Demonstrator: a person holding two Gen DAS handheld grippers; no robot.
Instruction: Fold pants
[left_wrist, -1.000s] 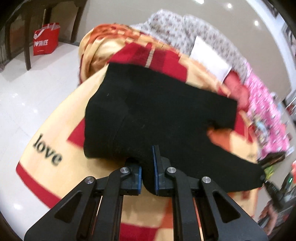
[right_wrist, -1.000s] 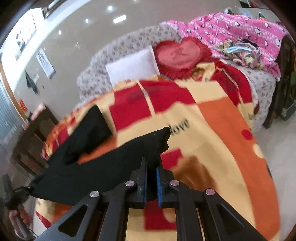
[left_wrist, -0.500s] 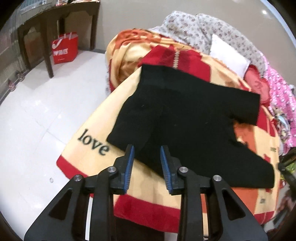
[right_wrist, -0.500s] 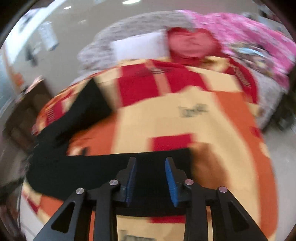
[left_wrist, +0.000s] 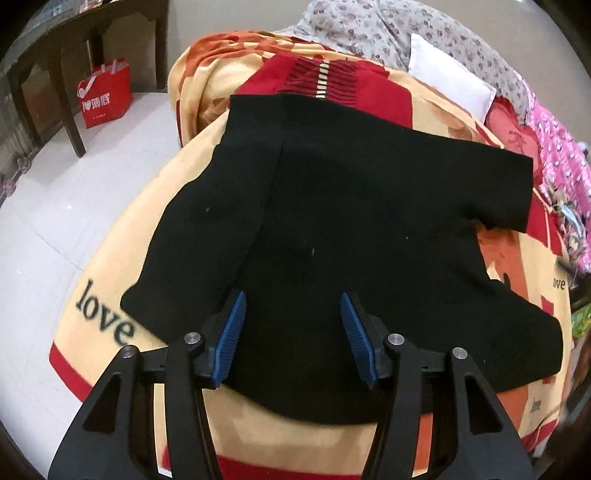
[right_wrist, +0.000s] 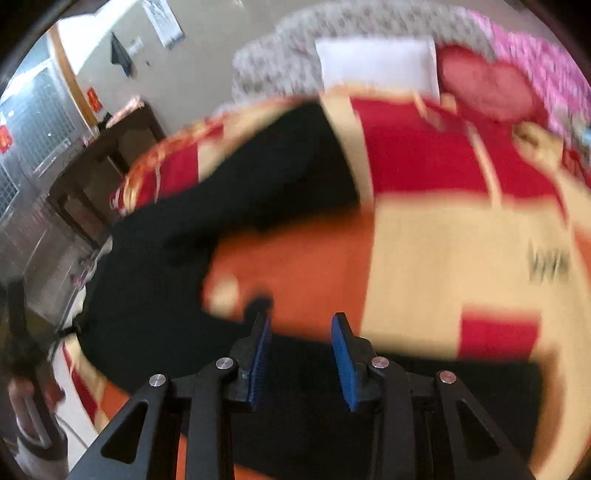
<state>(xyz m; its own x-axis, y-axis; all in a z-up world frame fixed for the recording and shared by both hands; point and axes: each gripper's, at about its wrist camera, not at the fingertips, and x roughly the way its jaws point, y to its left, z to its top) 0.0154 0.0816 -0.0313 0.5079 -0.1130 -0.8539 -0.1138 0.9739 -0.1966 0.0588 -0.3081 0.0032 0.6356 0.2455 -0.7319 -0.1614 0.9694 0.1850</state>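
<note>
Pants (left_wrist: 362, 221), matte black knit, flat on plush blanket (left_wrist: 110, 295)

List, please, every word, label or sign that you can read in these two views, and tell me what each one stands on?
"love": on the blanket, left of the black pants.
"love": smaller, on the blanket's right edge.
White heart logo and characters on the red bag: too small to read for certain.
Dark word on the blanket in the right wrist view: blurred.
Wall poster: unreadable.
</note>
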